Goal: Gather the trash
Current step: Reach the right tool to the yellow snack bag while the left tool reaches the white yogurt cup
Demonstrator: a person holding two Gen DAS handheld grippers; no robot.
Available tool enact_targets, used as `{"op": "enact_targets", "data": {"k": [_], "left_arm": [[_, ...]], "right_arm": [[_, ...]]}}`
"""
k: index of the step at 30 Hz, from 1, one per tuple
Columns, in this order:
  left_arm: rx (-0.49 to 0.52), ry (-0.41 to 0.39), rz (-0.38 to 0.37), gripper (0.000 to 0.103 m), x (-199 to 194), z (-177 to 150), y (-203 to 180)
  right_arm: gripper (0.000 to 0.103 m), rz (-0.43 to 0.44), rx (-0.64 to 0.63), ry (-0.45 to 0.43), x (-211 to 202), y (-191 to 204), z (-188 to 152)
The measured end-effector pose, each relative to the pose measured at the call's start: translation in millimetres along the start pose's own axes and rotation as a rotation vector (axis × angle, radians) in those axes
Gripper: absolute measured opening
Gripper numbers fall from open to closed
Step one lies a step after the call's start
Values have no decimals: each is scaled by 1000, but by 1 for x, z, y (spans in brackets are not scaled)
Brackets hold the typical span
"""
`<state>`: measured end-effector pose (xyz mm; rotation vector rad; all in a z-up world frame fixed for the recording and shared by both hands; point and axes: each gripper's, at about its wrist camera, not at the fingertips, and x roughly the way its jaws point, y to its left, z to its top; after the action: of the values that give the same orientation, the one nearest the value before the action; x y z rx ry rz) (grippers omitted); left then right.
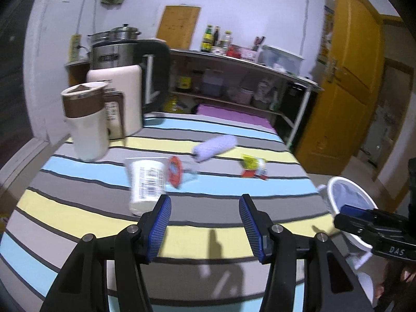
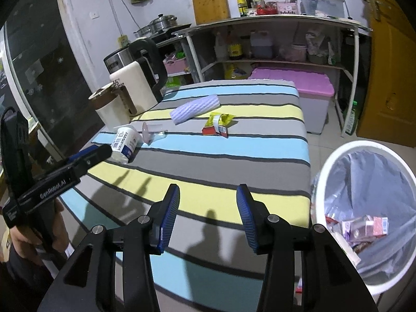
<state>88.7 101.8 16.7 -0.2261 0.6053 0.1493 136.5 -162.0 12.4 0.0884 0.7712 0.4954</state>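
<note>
Trash lies on the striped table [image 1: 221, 231] [image 2: 234, 156]: a tipped white cup [image 1: 147, 182] [image 2: 124, 141], a clear lid with red foil [image 1: 176, 171] [image 2: 152, 132], a purple foam sleeve [image 1: 214, 147] [image 2: 195, 108] and a yellow-red wrapper [image 1: 253, 166] [image 2: 217, 124]. A white bin [image 2: 364, 208] [image 1: 345, 200] with a liner and some trash stands right of the table. My left gripper [image 1: 205, 217] is open and empty, just short of the cup. My right gripper [image 2: 208, 209] is open and empty over the table's near edge.
A white kettle [image 1: 124, 96] [image 2: 137, 85] and a white mug with brown band [image 1: 85, 119] [image 2: 110, 106] stand at the table's far left. A shelf unit with bottles [image 2: 273, 39], a pink-lidded box [image 2: 299, 85] and a yellow door [image 1: 345, 78] lie behind.
</note>
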Motion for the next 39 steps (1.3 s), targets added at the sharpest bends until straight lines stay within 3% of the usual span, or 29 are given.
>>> {"op": "enact_targets", "data": {"k": [4,7,16,35,37,39], "left_arm": [[-9,-8,63,58,9,5,18],[-26,2,86,58,19,9,29],[-59,63,122,58,53,12,52],[-126,136,71,58,89,10,69],[-120,137,67,53,90,11,68],[-114,140,68,50,91,11,66]], "right_arm": [[47,-1,-13,-2,11,3,10],[60,2,-18,-5,21,6,20],[60,-17,-33,14,59,11,51],[60,-122,31,90,155,-7,92],[60,-128,32,99,160,-8,93],[52,-133,37,107,163,-9,93]]}}
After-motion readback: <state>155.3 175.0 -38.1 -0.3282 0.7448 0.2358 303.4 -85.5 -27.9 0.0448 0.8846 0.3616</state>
